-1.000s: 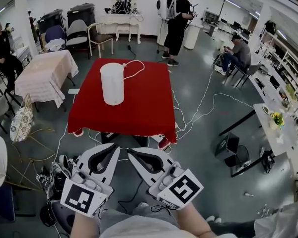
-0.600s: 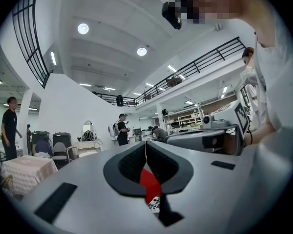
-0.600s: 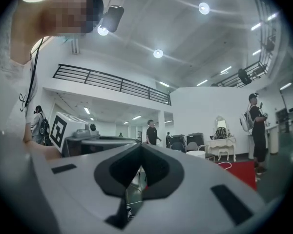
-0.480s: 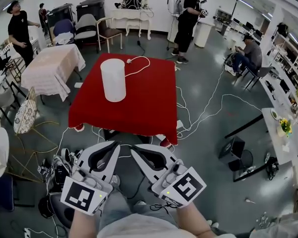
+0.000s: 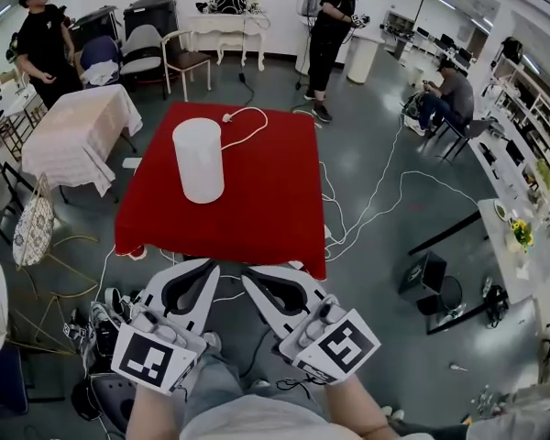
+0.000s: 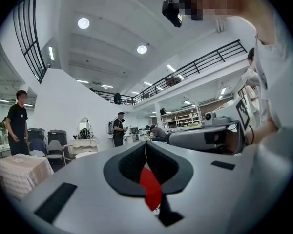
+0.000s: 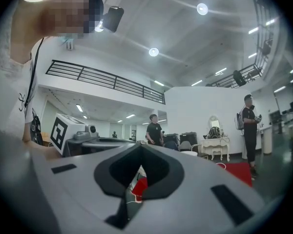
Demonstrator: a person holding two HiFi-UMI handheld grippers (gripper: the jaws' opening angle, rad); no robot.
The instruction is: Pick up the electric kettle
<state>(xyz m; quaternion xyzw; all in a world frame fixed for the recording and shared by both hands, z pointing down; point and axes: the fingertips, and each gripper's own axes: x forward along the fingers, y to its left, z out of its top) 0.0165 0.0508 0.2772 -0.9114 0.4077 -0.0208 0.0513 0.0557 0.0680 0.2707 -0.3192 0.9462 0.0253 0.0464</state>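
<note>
Cluttered workshop floor, cables [image 5: 367, 200] trailing round a red table [image 5: 257, 200]. Head view: the kettle [image 5: 199, 160] stands upright toward the tabletop's far left corner, its cord [image 5: 243, 122] looping to the far edge. The left gripper [image 5: 205, 268] and right gripper [image 5: 253, 279] hang short of the near edge. Left gripper view: jaws together, nothing between. Right gripper view: likewise closed and empty. Arriving with the jaws unopened could topple the kettle, and the cord may drag on lifting.
</note>
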